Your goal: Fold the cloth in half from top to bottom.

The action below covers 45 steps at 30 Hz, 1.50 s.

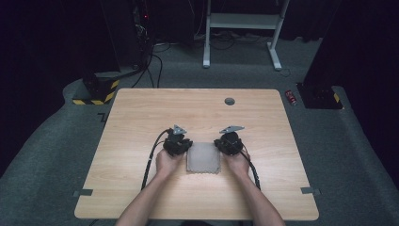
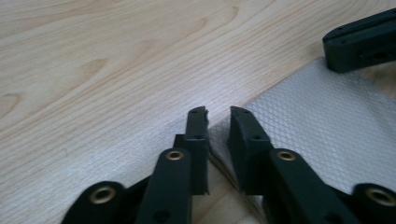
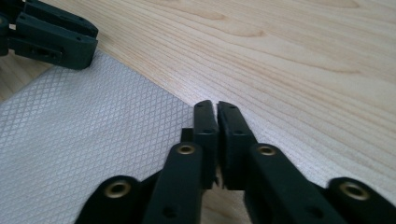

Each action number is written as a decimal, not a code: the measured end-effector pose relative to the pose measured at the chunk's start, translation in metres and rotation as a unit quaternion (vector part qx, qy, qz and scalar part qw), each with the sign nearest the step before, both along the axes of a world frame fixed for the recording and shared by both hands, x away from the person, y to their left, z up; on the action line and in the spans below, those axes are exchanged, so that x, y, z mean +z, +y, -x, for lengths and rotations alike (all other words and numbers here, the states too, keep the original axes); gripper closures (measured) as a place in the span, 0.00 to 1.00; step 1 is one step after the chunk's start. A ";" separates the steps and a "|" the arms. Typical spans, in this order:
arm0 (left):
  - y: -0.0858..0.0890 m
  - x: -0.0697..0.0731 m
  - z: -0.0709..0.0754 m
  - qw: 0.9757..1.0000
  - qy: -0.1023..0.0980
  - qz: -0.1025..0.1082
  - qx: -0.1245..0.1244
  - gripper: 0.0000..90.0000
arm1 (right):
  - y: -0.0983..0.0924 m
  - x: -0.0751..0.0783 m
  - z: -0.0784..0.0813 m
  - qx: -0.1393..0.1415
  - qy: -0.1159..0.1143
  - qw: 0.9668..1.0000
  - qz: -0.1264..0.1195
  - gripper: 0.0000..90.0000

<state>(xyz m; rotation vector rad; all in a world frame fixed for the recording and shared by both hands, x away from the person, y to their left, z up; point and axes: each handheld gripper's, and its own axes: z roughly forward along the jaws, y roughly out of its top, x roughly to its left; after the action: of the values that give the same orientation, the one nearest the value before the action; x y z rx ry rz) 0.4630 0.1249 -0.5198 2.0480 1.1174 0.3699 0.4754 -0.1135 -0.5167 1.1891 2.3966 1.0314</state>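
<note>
A small grey cloth (image 1: 203,157) with a diamond weave lies flat on the wooden table (image 1: 141,113), between the person's two hands. My left gripper (image 1: 187,144) is at the cloth's far left corner. In the left gripper view the left gripper (image 2: 218,112) has its jaws a little apart, with the cloth's (image 2: 327,126) edge lying in the gap. My right gripper (image 1: 219,143) is at the far right corner. In the right gripper view the right gripper (image 3: 215,105) has its jaws pressed together at the corner of the cloth (image 3: 93,135).
A round grey grommet (image 1: 229,100) sits near the table's far edge. Grey tape marks (image 1: 83,192) (image 1: 310,190) lie at the near left and right edges. On the floor beyond are a red can (image 1: 291,97), cables and a white desk frame (image 1: 242,21).
</note>
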 end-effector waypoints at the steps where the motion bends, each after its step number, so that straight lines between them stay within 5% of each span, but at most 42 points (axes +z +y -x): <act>1: 0.000 0.000 0.000 1.000 -0.004 -0.002 -0.001 0.94 | 0.000 0.000 0.000 0.002 -0.003 1.000 0.003 0.98; 6: -0.002 0.003 -0.010 1.000 -0.011 -0.010 0.019 0.94 | 0.004 0.004 -0.009 -0.012 -0.011 1.000 0.008 0.98; 9: 0.000 0.003 -0.009 0.999 0.002 -0.006 0.040 0.72 | 0.008 0.007 -0.012 -0.027 -0.014 0.999 0.016 0.84; 12: 0.005 0.007 0.010 0.999 -0.014 0.008 0.032 0.61 | 0.002 0.006 -0.003 -0.029 -0.018 0.999 0.003 0.81; 15: 0.005 0.008 0.034 1.000 -0.018 -0.004 0.009 0.56 | -0.004 0.007 0.018 -0.011 -0.031 0.999 -0.015 0.84; 19: 0.004 0.008 0.057 0.999 -0.031 -0.027 -0.012 0.53 | -0.007 0.005 0.041 0.015 -0.034 0.999 -0.012 0.84; 22: 0.005 0.001 0.061 0.999 -0.015 -0.043 -0.013 0.53 | -0.007 -0.001 0.045 0.025 -0.030 0.999 0.015 0.83; 31: 0.021 0.008 0.073 1.000 -0.018 0.005 0.000 0.47 | -0.025 0.009 0.055 0.012 -0.036 0.999 -0.036 0.77; 45: 0.051 0.027 0.094 0.998 -0.034 0.058 0.016 0.43 | -0.063 0.021 0.074 -0.016 -0.047 0.996 -0.074 0.74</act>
<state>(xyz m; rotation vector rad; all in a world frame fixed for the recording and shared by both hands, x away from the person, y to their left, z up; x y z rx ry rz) 0.3689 0.1756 -0.4932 1.9053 1.1055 0.3790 0.4010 -0.1762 -0.4953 1.1933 2.2564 1.2448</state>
